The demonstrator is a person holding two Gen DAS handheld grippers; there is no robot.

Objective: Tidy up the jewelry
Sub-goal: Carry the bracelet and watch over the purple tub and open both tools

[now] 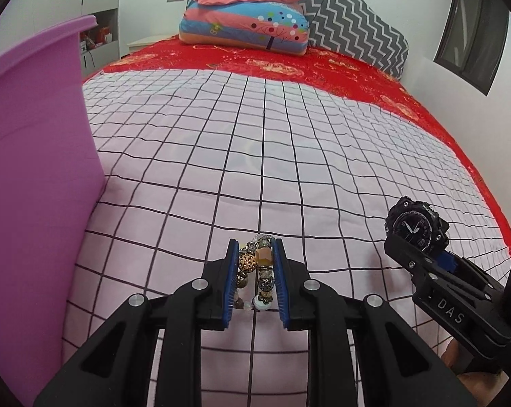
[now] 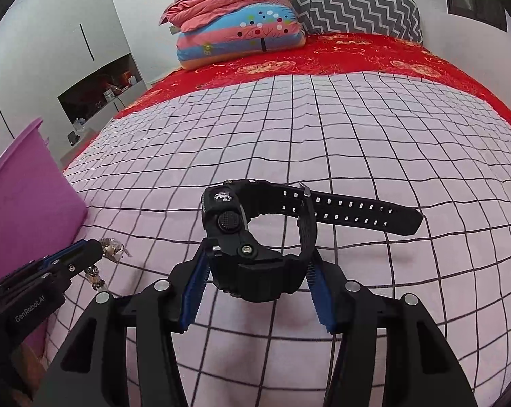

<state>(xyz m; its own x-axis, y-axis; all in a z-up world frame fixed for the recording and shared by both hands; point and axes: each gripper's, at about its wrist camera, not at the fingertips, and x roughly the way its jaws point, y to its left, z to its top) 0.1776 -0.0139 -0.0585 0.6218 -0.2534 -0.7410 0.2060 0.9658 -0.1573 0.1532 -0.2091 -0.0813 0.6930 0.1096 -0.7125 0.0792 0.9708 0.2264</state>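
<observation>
A: A bedroom is shown, with a bed covered by a pale pink sheet with a dark grid pattern (image 1: 221, 135) over a red patterned bedspread (image 1: 323, 64). A folded pink quilt and striped pillow stack (image 1: 245, 10) is seen at the far end, against a grey zigzag cushion (image 1: 350, 17).

B: And the jewelry?

A: 2 pieces are held, 1 per gripper. A beaded bracelet of gold, amber and clear beads (image 1: 255, 268) is clamped between the blue pads of the left gripper (image 1: 255, 257), above the sheet. A chunky black wristwatch with a perforated rubber strap (image 2: 252, 237) is gripped by the right gripper (image 2: 255, 271), its fingers closed on the case and the lower strap loop.

B: Why is the watch held by the case?

A: Probably because the case is the rigid part; the loose strap end is left to stick out to the right, over the sheet. The bracelet is likewise pinched across its bunched beads, so that slipping is made less likely.

B: Where is everything meant to go?

A: A tall purple plastic bin (image 1: 35, 169) stands on the bed's left side, just beside the left gripper. It is judged to be the container for sorting, though its inside is hidden. The bracelet is nearer to it, so it would likely be carried there first.
</observation>
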